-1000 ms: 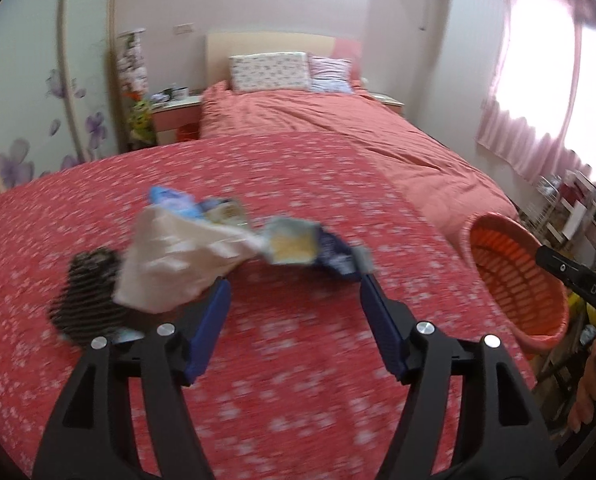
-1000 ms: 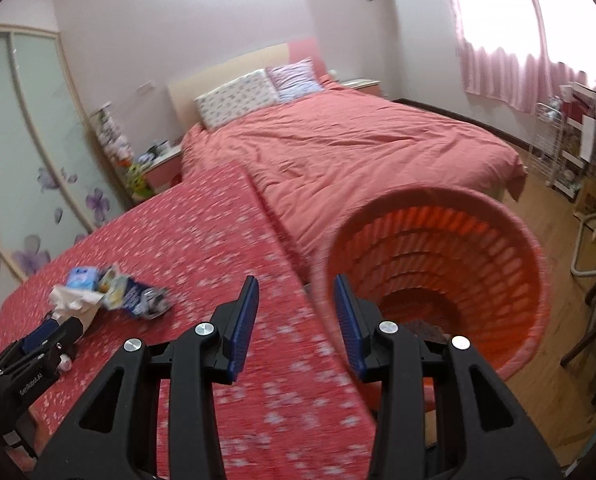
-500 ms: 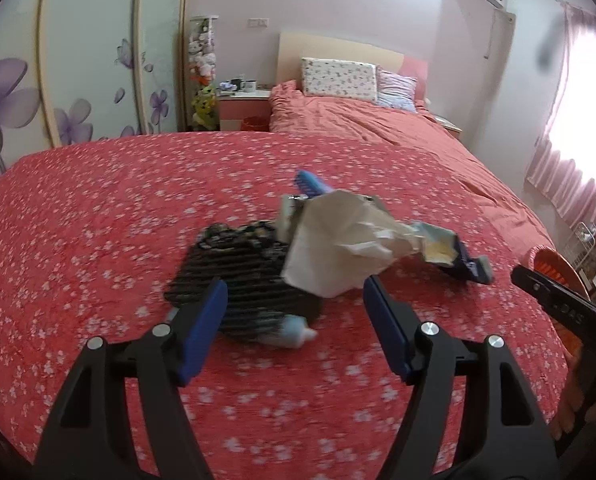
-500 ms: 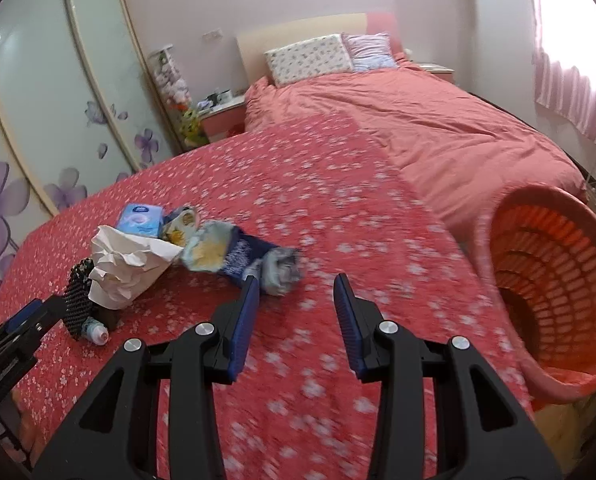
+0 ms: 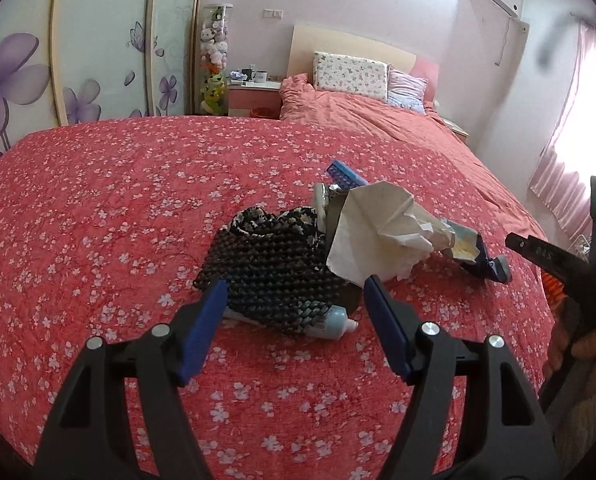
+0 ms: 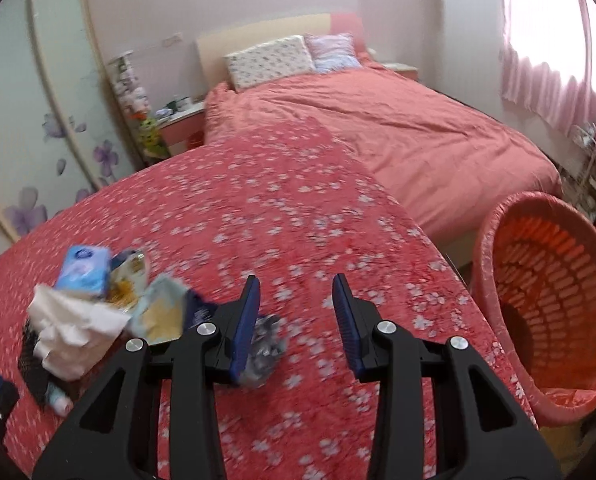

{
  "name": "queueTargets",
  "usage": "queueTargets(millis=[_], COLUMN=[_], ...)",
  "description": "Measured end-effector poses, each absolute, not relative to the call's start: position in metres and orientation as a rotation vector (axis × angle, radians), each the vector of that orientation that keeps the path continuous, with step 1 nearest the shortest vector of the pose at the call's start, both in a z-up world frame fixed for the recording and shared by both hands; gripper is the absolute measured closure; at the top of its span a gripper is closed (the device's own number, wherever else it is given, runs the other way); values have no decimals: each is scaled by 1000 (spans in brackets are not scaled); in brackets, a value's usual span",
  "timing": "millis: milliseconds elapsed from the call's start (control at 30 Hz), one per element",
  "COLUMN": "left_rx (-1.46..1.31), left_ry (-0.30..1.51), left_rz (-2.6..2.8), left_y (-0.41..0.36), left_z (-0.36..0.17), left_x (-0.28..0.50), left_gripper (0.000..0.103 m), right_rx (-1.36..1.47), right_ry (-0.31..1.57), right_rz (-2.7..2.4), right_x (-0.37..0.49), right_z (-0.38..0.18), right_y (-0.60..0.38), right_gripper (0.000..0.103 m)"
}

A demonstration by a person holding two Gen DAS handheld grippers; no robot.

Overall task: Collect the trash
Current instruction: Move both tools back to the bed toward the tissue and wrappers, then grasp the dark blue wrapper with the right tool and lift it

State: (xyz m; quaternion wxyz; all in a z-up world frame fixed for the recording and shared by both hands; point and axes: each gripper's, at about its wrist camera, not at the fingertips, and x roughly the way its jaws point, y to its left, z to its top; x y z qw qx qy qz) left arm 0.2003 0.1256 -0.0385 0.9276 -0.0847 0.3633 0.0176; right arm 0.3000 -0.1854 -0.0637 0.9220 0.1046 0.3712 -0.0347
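Note:
A pile of trash lies on the red flowered bedcover [image 5: 97, 208]: crumpled white paper [image 5: 378, 228], a black woven mat [image 5: 273, 264], a small tube [image 5: 330, 318], a blue pack [image 5: 344, 174] and a dark blue snack wrapper [image 5: 478, 252]. My left gripper [image 5: 295, 300] is open, just short of the mat and tube. My right gripper [image 6: 295, 304] is open and empty, its left finger over the snack wrapper [image 6: 169, 312]. The paper [image 6: 73, 328] and blue pack [image 6: 85, 270] lie left of it. An orange basket [image 6: 554, 296] stands at the right beside the bed.
A second bed with a pink cover [image 6: 398, 136] and pillows [image 5: 350, 76] lies behind. A nightstand [image 5: 253, 96] and wardrobe doors with purple flowers [image 5: 25, 80] are at the back left. Pink curtains [image 6: 550, 76] hang at the right. The right gripper's body [image 5: 570, 264] shows at the left view's right edge.
My left gripper has drawn nearer to the mat and tube. My right gripper has swung left from the basket and moved forward until its left finger is over the snack wrapper.

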Motion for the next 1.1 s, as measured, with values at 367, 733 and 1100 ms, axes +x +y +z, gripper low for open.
queueTargets(millis=[367, 733, 1100], left_rx=[-190, -200, -195], left_ry=[751, 751, 750], left_rz=[26, 31, 45], left_y=[126, 128, 132], left_z=[-41, -35, -33], left_x=[200, 196, 194], left_gripper=[33, 32, 31], right_rx=[128, 134, 23], right_ry=[904, 814, 862], right_rz=[69, 200, 193], right_x=[283, 261, 277], right_z=[-81, -51, -79], right_y=[-168, -151, -119], right_gripper=[65, 60, 37])
